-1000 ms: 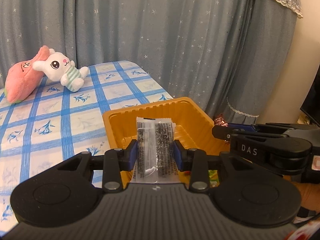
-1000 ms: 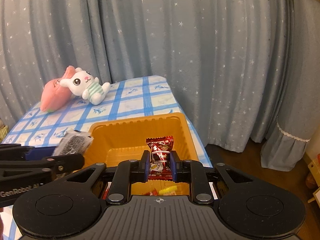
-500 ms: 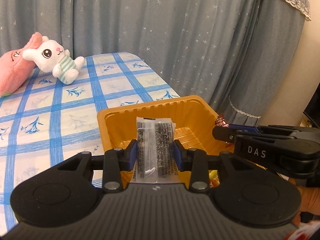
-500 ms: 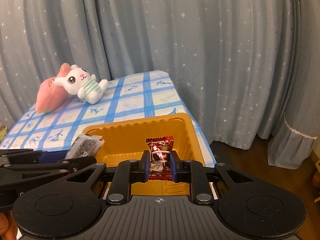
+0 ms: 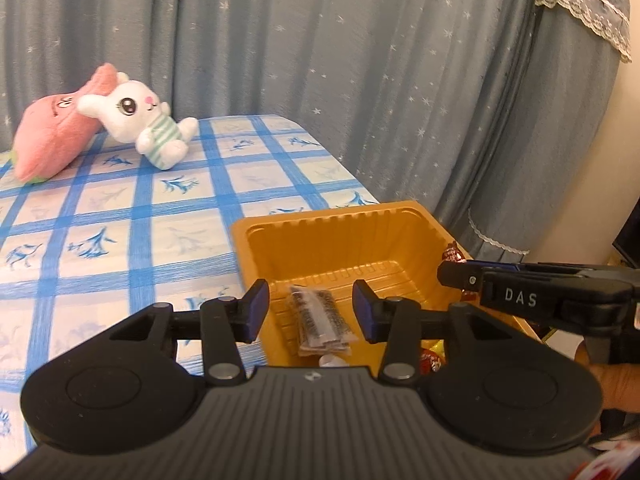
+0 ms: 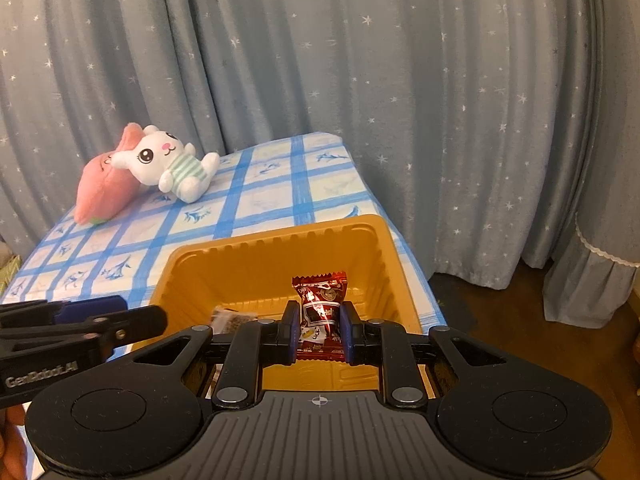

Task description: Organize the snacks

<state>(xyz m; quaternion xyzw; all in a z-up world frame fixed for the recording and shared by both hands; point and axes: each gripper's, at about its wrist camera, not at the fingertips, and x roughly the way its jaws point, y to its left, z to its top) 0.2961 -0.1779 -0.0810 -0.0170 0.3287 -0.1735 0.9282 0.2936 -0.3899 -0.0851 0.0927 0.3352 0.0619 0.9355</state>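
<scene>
Red snack packet (image 6: 320,320) clamped upright in right hand-held gripper (image 6: 319,330), over orange tray (image 6: 276,256). Left hand-held gripper (image 5: 306,310) opening, dark packet (image 5: 320,320) loose below in tray. Risks: red packet clinging to pads, landing off-centre; crowded grippers colliding, nudging tray off table (image 5: 120,216) edge.

A room in a home, likely a bedroom or living space

Star-dotted grey-blue curtains (image 6: 400,100) with lace trim hang beyond the tools; ahead and left, a white bunny plush (image 5: 140,124) leans on a pink plush (image 5: 52,140) atop a blue-checked cloth (image 5: 120,216), with dark wooden floor (image 6: 520,312) to the right
</scene>
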